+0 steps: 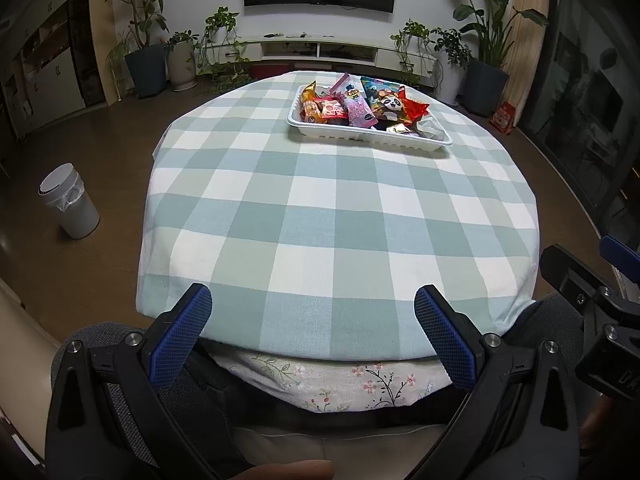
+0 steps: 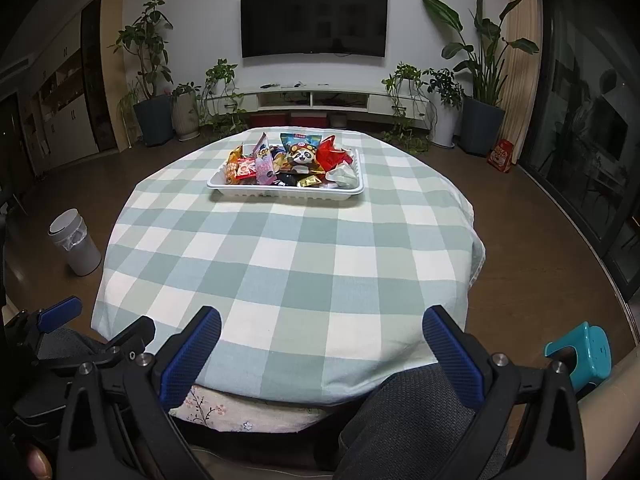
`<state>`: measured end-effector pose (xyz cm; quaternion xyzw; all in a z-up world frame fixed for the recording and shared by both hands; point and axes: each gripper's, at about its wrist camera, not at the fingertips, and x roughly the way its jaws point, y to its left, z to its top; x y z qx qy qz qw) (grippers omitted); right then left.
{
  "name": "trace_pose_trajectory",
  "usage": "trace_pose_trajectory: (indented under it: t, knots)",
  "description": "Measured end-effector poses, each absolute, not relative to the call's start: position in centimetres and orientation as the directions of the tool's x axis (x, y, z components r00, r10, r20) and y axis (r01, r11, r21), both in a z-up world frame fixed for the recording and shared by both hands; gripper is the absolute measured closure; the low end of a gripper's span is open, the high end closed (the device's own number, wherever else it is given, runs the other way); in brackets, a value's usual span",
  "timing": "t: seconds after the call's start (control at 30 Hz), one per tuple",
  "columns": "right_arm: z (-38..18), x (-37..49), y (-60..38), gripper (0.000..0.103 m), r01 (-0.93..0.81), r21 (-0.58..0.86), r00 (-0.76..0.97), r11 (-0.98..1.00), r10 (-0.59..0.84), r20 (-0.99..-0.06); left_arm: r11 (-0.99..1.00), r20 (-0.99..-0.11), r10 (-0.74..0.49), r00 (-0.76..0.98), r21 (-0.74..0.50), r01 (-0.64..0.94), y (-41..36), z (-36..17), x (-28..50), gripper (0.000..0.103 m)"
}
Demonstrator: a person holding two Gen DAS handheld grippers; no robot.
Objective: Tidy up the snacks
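Observation:
A white tray [image 1: 360, 137] [image 2: 280, 193] stands on the far part of the table with the green-and-white checked cloth [image 1: 320, 208] [image 2: 288, 256]. It holds several snack packets: a pink one [image 1: 358, 106] [image 2: 265, 166], a panda packet [image 1: 387, 104] [image 2: 301, 156], red ones [image 1: 416, 110] [image 2: 334, 156] and an orange one [image 1: 310, 106] [image 2: 233, 168]. My left gripper [image 1: 313, 304] is open and empty at the table's near edge. My right gripper [image 2: 322, 324] is open and empty at the near edge too, far from the tray. The right gripper shows at the right edge of the left wrist view [image 1: 596, 280].
A white bin [image 1: 68, 206] [image 2: 74, 242] stands on the floor to the left. A teal stool [image 2: 580, 354] is at the near right. Potted plants [image 1: 146, 64] and a TV cabinet [image 2: 320, 100] line the far wall. A glass door [image 2: 588, 140] is on the right.

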<state>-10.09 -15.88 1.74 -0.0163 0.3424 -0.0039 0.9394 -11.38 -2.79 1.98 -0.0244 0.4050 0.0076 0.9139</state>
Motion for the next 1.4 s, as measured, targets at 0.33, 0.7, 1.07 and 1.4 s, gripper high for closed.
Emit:
trace_pose_trajectory:
  t: [0.33,0.7,1.07,1.4]
  knots:
    - [1.39,-10.06,-15.92,0.0,-0.003,-0.034,0.761,0.999,-0.019,-0.648,0.999,-0.74,-0.006,0.673,-0.038,-0.033,-2.81,1.94,-11.33,0.0]
    - [1.26,-10.06,-15.95,0.0,-0.004,-0.033,0.76,0.999,-0.018,-0.65,0.999,-0.74,-0.005,0.672,-0.038,-0.033,-2.77,1.93,-11.33,0.0]
    - [1.23,-10.04,-15.9,0.0,-0.005,-0.034,0.758,0.999,-0.018,-0.652,0.999,-0.74,-0.007,0.673,-0.039,-0.033,-2.71,1.92,-11.33,0.0]
    - [1.25,-10.1,-15.91,0.0,-0.005,-0.033,0.757,0.999,-0.018,-0.653,0.999,-0.74,-0.007,0.673,-0.04,-0.033,-2.7,1.92,-11.34,0.0]
